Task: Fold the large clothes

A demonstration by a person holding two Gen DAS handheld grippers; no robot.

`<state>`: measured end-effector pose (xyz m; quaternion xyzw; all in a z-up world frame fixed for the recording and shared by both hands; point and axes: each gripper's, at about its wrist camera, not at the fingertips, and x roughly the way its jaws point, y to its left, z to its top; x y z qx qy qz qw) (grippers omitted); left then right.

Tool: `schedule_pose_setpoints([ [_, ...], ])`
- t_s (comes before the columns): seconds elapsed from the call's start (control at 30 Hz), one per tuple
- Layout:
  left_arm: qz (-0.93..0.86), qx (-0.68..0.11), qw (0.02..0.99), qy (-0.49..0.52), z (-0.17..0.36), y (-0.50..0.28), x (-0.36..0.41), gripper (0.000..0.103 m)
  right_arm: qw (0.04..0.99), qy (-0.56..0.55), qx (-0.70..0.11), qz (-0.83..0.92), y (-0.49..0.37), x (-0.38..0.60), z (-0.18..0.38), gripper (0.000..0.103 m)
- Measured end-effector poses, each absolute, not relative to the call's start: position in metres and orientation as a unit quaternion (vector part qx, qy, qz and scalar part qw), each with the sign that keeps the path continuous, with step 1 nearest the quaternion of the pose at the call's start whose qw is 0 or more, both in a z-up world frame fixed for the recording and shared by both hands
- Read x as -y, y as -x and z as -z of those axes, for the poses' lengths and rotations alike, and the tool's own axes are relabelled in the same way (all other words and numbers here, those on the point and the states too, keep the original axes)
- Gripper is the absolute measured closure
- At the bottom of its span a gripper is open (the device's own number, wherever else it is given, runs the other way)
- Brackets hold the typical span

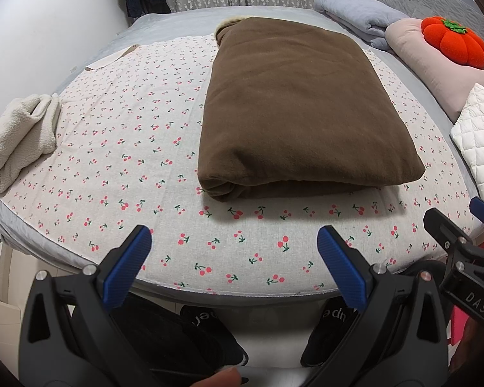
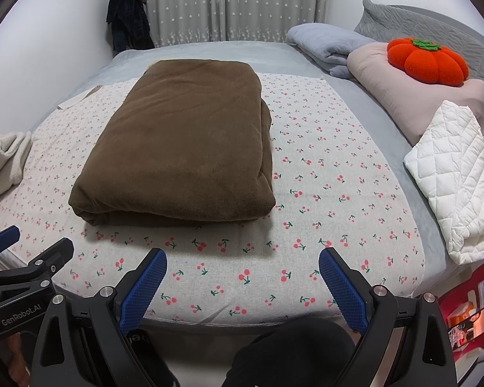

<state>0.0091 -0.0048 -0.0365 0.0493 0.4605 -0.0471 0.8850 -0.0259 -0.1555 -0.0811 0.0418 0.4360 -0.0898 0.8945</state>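
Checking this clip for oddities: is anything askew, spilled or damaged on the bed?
Nothing stands out. The brown garment lies folded in a tidy block on the cherry-print cloth. Both the left gripper and the right gripper are open and clear of it.

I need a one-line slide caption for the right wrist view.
Open right hand-held gripper hovers at the bed edge before a folded brown garment on the cherry-print sheet.

The folded brown fleece garment (image 2: pixel 177 142) lies on the cherry-print cloth (image 2: pixel 322 193); a cream fleece bundle (image 2: pixel 3 161) lies to its left, a white quilted bundle (image 2: pixel 451 177) to its right.
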Motion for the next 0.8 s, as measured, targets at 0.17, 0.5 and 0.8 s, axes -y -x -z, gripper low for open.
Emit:
schedule_pose_setpoints([
  [0.17, 0.048, -0.461, 0.885, -0.049, 0.037, -0.009, 0.005, 0.001, 0.894, -0.042, -0.436, 0.090, 0.026, 0.155, 0.082, 0.006],
  [0.5, 0.054, -0.465, 0.882, -0.051, 0.042, -0.013, 0.001, 0.001, 0.892, -0.041, -0.441, 0.089, 0.026, 0.156, 0.086, 0.006],
  [0.8, 0.062, -0.466, 0.882, -0.029, 0.050, -0.027, -0.007, 0.001, 0.887, -0.045, -0.451, 0.084, 0.014, 0.160, 0.096, 0.006],
])
